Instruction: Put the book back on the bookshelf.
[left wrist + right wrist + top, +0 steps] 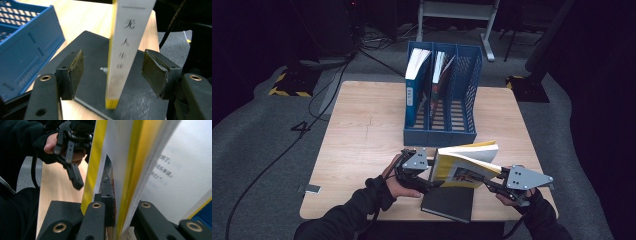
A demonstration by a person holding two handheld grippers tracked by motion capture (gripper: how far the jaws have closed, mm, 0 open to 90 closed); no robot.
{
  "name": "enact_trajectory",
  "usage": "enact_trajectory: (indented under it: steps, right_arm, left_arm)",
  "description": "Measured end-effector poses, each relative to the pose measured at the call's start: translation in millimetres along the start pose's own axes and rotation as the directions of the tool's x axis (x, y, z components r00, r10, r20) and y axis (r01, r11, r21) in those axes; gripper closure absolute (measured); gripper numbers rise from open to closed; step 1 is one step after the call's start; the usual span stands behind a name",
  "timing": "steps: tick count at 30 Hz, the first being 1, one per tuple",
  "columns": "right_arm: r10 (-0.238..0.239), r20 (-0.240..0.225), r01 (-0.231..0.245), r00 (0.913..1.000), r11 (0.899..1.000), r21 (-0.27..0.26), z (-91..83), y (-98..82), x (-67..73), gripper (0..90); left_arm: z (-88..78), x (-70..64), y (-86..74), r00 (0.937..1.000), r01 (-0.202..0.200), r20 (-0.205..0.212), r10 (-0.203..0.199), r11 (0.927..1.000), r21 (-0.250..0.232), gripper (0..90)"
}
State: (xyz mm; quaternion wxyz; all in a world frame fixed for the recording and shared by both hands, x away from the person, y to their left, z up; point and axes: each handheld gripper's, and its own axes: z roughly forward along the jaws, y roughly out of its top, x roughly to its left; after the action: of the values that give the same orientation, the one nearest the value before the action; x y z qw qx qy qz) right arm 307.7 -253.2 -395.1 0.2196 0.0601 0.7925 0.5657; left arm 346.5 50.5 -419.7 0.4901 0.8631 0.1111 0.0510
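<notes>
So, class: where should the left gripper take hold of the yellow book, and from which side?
At the spine, coming from the end opposite the right gripper, which already clamps the cover. In the left gripper view the spine stands upright between the open left gripper pads, untouched, so closing on its flat covers looks best.

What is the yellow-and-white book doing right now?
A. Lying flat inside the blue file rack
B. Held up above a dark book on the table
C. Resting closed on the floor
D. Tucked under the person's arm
B: the right gripper is shut on the yellow-and-white book, holding it up over the dark book lying on the table, in front of the blue file rack.
</notes>
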Motion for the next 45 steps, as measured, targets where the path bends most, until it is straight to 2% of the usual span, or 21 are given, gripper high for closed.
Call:
enact_trajectory:
  steps: [3,6,7,12,15,18,19,22,25,28,29,31,35,41,45]
  right_arm:
    - [-0.005,0.004,0.005,1.0,1.0,-0.001,-1.4,0.4,0.6,82.0]
    - [0.004,0.012,-0.004,0.9999,1.0,-0.009,-4.7,-0.1,0.2,79.8]
    - [0.005,0.019,-0.004,0.9998,1.0,-0.01,-5.9,-0.3,0.0,79.4]
    - [0.022,0.039,-0.021,0.999,1.0,-0.018,-10.8,-2.2,-1.3,76.8]
    - [0.027,0.053,-0.026,0.9982,1.0,-0.018,-14.5,-3.8,-2.4,75.2]
    - [0.028,0.065,-0.027,0.9975,0.999,-0.019,-16.3,-4.3,-2.9,73.9]
    - [0.03,0.067,-0.029,0.9973,0.999,-0.019,-16.8,-4.4,-3.1,73.4]
    - [0.022,0.079,-0.021,0.9967,1.0,-0.013,-18.4,-4.3,-4.0,72.7]
    - [0.04,0.078,-0.039,0.9961,0.999,-0.016,-20.3,-6.2,-5.7,72.0]
    - [0.042,0.082,-0.041,0.9957,0.999,-0.013,-20.5,-6.8,-5.7,71.9]
    - [0.04,0.085,-0.039,0.9956,0.999,-0.011,-20.5,-6.9,-5.8,71.8]
    - [0.042,0.088,-0.041,0.9952,0.999,-0.009,-20.3,-7.4,-6.3,71.3]
    - [0.041,0.091,-0.041,0.9951,0.999,-0.006,-21.2,-8.5,-6.9,71.2]
    - [0.061,0.108,-0.062,0.9923,0.998,0.004,-24.8,-15.4,-11.1,68.3]
    - [0.082,0.097,-0.084,0.9919,0.996,0.019,-27.0,-23.2,-15.1,63.8]
  left_arm:
    - [7.4,-1.4,5.0,1.0,-0.008,0.0,0.008,0.9998,-0.016,36.5]
    - [13.3,-2.0,11.8,0.9997,-0.007,0.021,0.008,0.9994,-0.034,40.0]
    - [13.7,-2.5,13.1,0.9994,-0.009,0.032,0.011,0.9988,-0.048,41.3]
    - [9.7,-1.9,21.1,0.9994,-0.024,0.023,0.026,0.9957,-0.089,45.9]
    - [1.8,-2.8,30.1,0.9986,-0.034,0.034,0.04,0.9865,-0.16,52.8]
    - [-2.2,-3.5,35.9,0.9981,-0.036,0.042,0.045,0.9822,-0.184,55.5]
    - [-6.2,-4.6,41.1,0.9975,-0.05,0.038,0.059,0.9793,-0.196,57.1]
    - [-8.6,-5.4,45.6,0.9974,-0.057,0.032,0.065,0.9785,-0.198,58.5]
    - [-12.6,-3.5,53.4,0.9972,-0.06,0.029,0.068,0.975,-0.214,63.0]
    - [-13.9,-2.7,58.6,0.9968,-0.063,0.036,0.071,0.9781,-0.198,67.8]
    - [-14.3,-3.6,60.8,0.9968,-0.072,0.021,0.077,0.979,-0.191,68.4]
    - [-15.2,-4.2,63.7,0.9973,-0.062,0.026,0.069,0.9781,-0.199,67.5]
    - [-16.5,-6.2,70.6,0.9965,-0.08,0.007,0.083,0.9778,-0.193,68.1]
    - [-17.1,-6.7,72.1,0.9959,-0.088,0.002,0.09,0.9784,-0.187,73.2]
    - [-16.6,-5.9,71.2,0.9969,-0.077,0.004,0.079,0.9777,-0.196,74.1]
